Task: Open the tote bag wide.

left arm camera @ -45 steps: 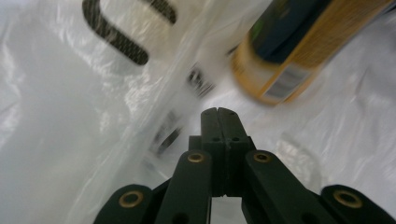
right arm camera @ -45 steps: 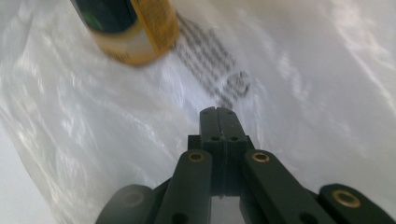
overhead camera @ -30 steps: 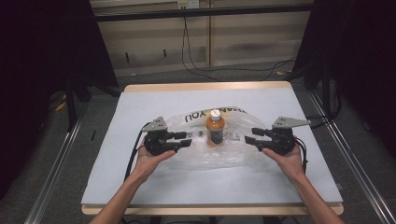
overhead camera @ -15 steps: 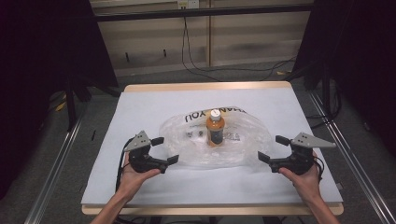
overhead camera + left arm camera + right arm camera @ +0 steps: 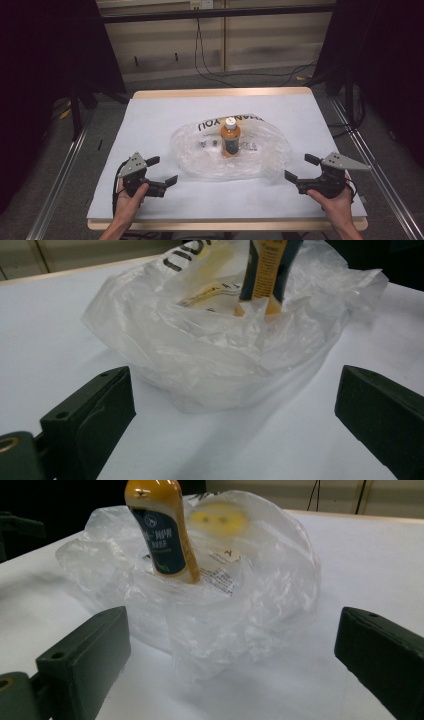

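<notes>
A clear plastic bag (image 5: 235, 155) with dark lettering lies slumped at the table's middle. An orange bottle (image 5: 230, 137) with a white cap and dark label stands upright inside it. My left gripper (image 5: 164, 170) rests at the front left, apart from the bag, with its jaws wide and nothing between them. At the front right my right gripper (image 5: 299, 166) is the same, open and empty. Both pairs of jaws have just been opening. The left gripper view shows the bag (image 5: 220, 350) and bottle (image 5: 265, 270) ahead; the right gripper view shows the bottle (image 5: 162, 535) in the bag (image 5: 240, 605).
The white table top (image 5: 165, 115) has a wooden edge. Metal rails run along the floor on both sides, cables lie on the floor behind the table, and dark curtains hang left and right.
Both grippers were at the bag's left and right edges with narrow jaws. They have since opened and drawn back toward the table's front and outward. The bag has settled flatter around the bottle.
</notes>
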`<state>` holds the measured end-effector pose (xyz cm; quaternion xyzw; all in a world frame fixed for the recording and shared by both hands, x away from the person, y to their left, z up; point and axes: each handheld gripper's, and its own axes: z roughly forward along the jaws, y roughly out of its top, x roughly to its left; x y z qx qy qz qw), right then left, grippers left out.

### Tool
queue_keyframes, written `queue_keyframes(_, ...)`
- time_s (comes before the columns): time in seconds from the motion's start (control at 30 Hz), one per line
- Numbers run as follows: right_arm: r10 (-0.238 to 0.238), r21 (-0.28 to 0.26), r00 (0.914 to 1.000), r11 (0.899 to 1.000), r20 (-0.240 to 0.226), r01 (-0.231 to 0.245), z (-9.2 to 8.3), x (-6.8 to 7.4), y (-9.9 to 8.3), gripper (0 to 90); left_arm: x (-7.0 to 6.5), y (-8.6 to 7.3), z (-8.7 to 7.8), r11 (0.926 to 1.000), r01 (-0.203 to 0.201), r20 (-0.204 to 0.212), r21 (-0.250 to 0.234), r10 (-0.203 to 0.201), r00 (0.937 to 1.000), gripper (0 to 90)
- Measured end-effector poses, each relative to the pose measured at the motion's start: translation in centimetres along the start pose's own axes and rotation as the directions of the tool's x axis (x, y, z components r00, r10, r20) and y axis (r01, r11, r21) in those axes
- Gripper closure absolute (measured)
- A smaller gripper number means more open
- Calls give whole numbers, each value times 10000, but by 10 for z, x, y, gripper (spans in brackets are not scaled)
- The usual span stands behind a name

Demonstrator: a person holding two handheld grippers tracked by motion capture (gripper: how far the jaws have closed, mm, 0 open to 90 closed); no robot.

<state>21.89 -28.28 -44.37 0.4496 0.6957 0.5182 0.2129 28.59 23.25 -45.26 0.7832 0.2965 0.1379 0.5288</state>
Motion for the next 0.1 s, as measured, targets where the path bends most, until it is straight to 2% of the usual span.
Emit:
queue_keyframes(0.03, -2, 73, 10000, 10000, -4, 2, 0, -1, 0, 15, 0, 1, 0, 9999, -124, -137, 79, 125, 9998, 26)
queue_keyframes(0.07, -25, 78, 10000, 10000, 67, 24, 1, -2, 0, 15, 1, 1, 1, 9999, -124, 41, 48, 124, 9999, 28)
queue_keyframes(0.1, -25, 78, 10000, 10000, 67, 24, 1, -2, 0, 15, 1, 1, 2, 9999, -68, 30, 84, 68, 10000, 28)
